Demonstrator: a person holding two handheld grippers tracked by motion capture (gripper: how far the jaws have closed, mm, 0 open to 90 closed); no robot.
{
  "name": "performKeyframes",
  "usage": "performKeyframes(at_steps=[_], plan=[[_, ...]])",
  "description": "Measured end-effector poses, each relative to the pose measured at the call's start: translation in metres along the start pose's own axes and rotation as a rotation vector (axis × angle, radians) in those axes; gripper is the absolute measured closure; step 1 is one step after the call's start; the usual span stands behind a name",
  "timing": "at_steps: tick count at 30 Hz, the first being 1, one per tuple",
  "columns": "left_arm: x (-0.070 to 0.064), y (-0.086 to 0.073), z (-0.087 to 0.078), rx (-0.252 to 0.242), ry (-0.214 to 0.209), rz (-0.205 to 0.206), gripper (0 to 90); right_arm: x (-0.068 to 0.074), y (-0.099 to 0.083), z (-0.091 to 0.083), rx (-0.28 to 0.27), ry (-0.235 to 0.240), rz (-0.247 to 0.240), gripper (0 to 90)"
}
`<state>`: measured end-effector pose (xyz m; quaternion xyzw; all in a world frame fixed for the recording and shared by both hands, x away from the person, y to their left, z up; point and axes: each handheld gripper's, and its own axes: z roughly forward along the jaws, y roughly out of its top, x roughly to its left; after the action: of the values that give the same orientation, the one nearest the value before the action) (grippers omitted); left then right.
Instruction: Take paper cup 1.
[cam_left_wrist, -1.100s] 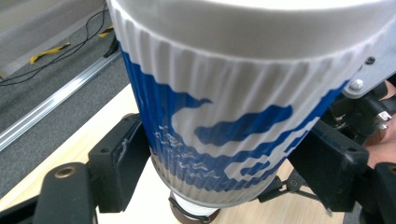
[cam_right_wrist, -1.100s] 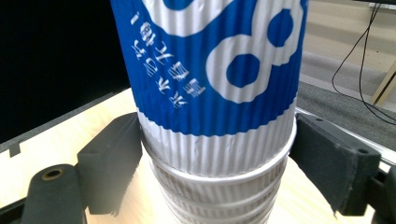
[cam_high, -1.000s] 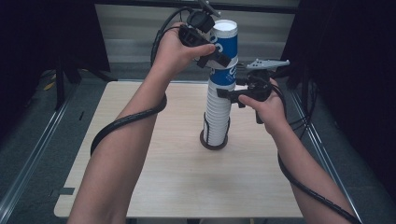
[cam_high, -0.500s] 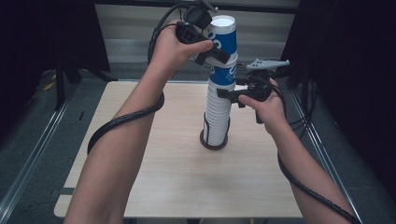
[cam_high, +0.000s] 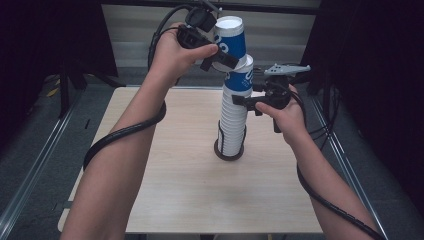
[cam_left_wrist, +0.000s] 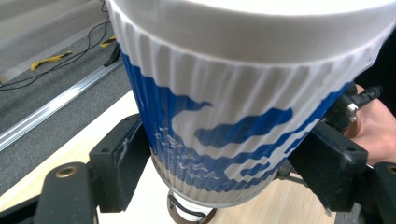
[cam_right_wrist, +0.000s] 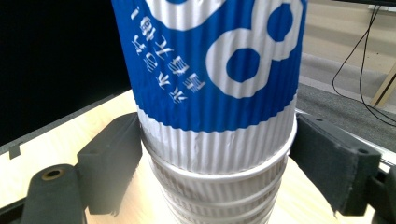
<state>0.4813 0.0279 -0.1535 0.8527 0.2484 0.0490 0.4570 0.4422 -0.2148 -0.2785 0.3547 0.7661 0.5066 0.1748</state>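
**Top cup off the stack, tilted left**

Left gripper (cam_high: 216, 50) is clamped on the top cup (cam_high: 231, 37), jaws tight on its ribbed wall low down. Cup sits up-left of the stack (cam_high: 234, 120), axis tilted, base apparently just clear of the next cup's rim – hard to confirm. Right gripper (cam_high: 247, 101) closed around the stack's upper part, bracing it; stack axis vertical, standing on a dark ring base (cam_high: 229, 151) mid-counter (cam_high: 170, 200). Next move likely turns on that tilt: left hand (cam_high: 172, 52) is nearer. Light wood counter, bare; dark curtains around, floor rails on both sides.
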Motion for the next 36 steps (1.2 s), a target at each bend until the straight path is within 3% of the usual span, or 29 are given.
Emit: performKeyframes(at_steps=[15,24,36], plan=[[0.009,-0.031,-0.021,-0.046,0.000,-0.036,22.8,0.000,-0.003,0.000,-0.011,0.000,0.013,16.8],[0.015,-0.048,-0.030,-0.055,0.010,-0.048,22.8,0.002,-0.005,0.000,0.001,-0.014,-0.010,18.0],[0.019,-0.069,-0.021,-0.023,0.019,-0.055,22.8,0.004,-0.009,-0.004,-0.011,-0.017,-0.017,17.8]])
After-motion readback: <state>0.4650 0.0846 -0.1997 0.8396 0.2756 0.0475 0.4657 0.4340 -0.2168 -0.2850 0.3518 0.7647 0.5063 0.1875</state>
